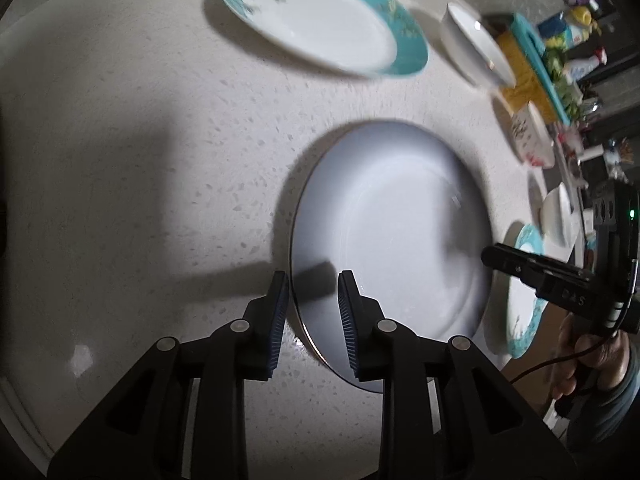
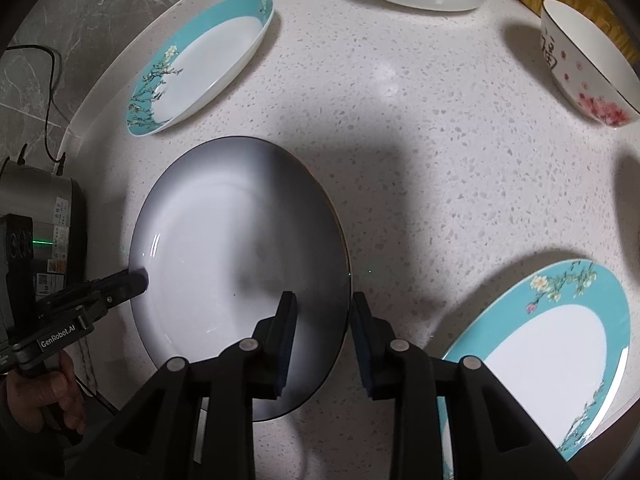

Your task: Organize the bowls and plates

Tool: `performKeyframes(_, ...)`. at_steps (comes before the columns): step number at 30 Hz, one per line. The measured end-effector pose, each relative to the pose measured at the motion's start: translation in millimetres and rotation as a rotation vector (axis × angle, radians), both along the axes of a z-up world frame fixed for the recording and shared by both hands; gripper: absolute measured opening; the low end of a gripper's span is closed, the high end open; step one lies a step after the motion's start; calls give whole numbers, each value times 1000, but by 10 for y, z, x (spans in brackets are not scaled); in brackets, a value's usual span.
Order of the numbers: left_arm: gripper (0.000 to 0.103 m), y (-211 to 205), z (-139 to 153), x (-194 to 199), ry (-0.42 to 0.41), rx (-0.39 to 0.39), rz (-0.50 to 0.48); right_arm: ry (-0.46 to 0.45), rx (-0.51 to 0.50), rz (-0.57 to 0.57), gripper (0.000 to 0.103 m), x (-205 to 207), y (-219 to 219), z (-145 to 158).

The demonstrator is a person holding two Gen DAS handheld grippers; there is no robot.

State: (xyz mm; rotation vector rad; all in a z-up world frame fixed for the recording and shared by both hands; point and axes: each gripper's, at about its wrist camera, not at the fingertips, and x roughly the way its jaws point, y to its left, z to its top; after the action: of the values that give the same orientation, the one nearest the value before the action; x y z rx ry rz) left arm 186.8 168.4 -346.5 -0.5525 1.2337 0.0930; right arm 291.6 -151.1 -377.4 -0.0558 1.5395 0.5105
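We judge the grey-white glazed ceramic plate [image 2: 240, 272] stiff, slippery, breakable, best gripped at its rim, which the left gripper [image 1: 313, 308] and right gripper [image 2: 322, 334] straddle narrowly at nine and three o'clock, pads apparently not pressing.

1. Speckled pale stone counter [image 2: 420, 168], the landmark for the rest.
2. Grey marble-look wall tile [image 2: 92, 12] behind the counter's back edge, w/ a black cable [image 2: 51, 80] hanging over it.
3. Silver appliance w/ labels [image 2: 44, 216] at the counter's left end, below the cable.
4. Yellow cloth [image 1: 524, 76] w/ a teal strip [image 1: 540, 64] on it, at the counter's far right.
5. Spray bottles [image 1: 576, 36], blurred, beyond the cloth off the counter's right end.
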Motion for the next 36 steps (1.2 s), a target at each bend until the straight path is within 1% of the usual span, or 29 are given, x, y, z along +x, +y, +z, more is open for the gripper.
performKeyframes(1, 44, 17, 58, -35, -20, 8, 9, -13, 11, -9, 52, -14, -26, 60)
performKeyframes(2, 62, 56, 153, -92, -56, 14, 23, -34, 25, -22, 58, -26, -58, 145)
performKeyframes(3, 67, 84, 237, -124, -91, 10, 32, -61, 35, -37, 67, -33, -99, 250)
performKeyframes(4, 70, 135, 354, -162, -134, 11, 50, -85, 48, -50, 70, -36, -137, 350)
performKeyframes(6, 70, 209, 560, -195, -193, 8, 70, -124, 98, -77, 71, -37, -228, 541)
performKeyframes(8, 77, 250, 778, -184, -249, 7, 68, -169, 184, -128, 72, -12, -403, 802)
performKeyframes(9, 78, 217, 915, -156, -285, 19, 46, -190, 227, -163, 72, 13, -507, 918)
performKeyframes(11, 78, 52, 1117, -52, -332, 15, -41, -239, 300, -259, 74, 74, -818, 1173)
performKeyframes(13, 78, -216, 1266, 98, -363, -19, -154, -284, 355, -345, 80, 106, -1149, 1388)
performKeyframes(14, 78, -417, 1314, 208, -371, -43, -225, -311, 383, -383, 81, 83, -1348, 1480)
performKeyframes(15, 78, -556, 1319, 290, -369, -61, -271, -330, 401, -405, 82, 35, -1490, 1529)
performKeyframes(16, 78, -753, 1291, 412, -348, -81, -333, -350, 408, -427, 82, -10, -1632, 1563)
performKeyframes(17, 78, -903, 1264, 492, -325, -86, -371, -372, 400, -456, 82, -98, -1781, 1570)
performKeyframes(18, 78, -1136, 1192, 631, -282, -91, -438, -380, 393, -479, 82, -193, -1892, 1552)
performKeyframes(19, 78, -1270, 1150, 709, -261, -91, -478, -377, 391, -504, 82, -270, -2005, 1500)
performKeyframes(21, 78, -1653, 981, 902, -184, -53, -586, -355, 391, -551, 82, -461, -2214, 1328)
performKeyframes(23, 78, -1969, 815, 1021, -136, -22, -671, -344, 390, -587, 82, -689, -2366, 1119)
performKeyframes(24, 78, -2143, 708, 1082, -112, 9, -717, -331, 385, -622, 81, -811, -2472, 991)
performKeyframes(25, 78, -2205, 626, 1057, -97, 26, -734, -322, 392, -644, 78, -874, -2546, 908)
performKeyframes(26, 78, -2289, 538, 1113, -76, 43, -746, -311, 415, -682, 76, -982, -2658, 776)
performKeyframes(28, 78, -2384, 415, 1143, -59, 50, -762, -296, 428, -721, 69, -1094, -2806, 631)
performKeyframes(29, 78, -2450, 372, 1178, -54, 56, -773, -289, 440, -726, 67, -1134, -2861, 559)
performKeyframes(31, 78, -2468, 276, 1255, -44, 57, -792, -279, 452, -715, 60, -1169, -2927, 454)
performKeyframes(33, 78, -2466, 222, 1267, -34, 56, -805, -266, 464, -689, 57, -1139, -2923, 405)
performKeyframes(36, 78, -2484, 126, 1314, -21, 41, -787, -243, 475, -669, 53, -1085, -2979, 295)
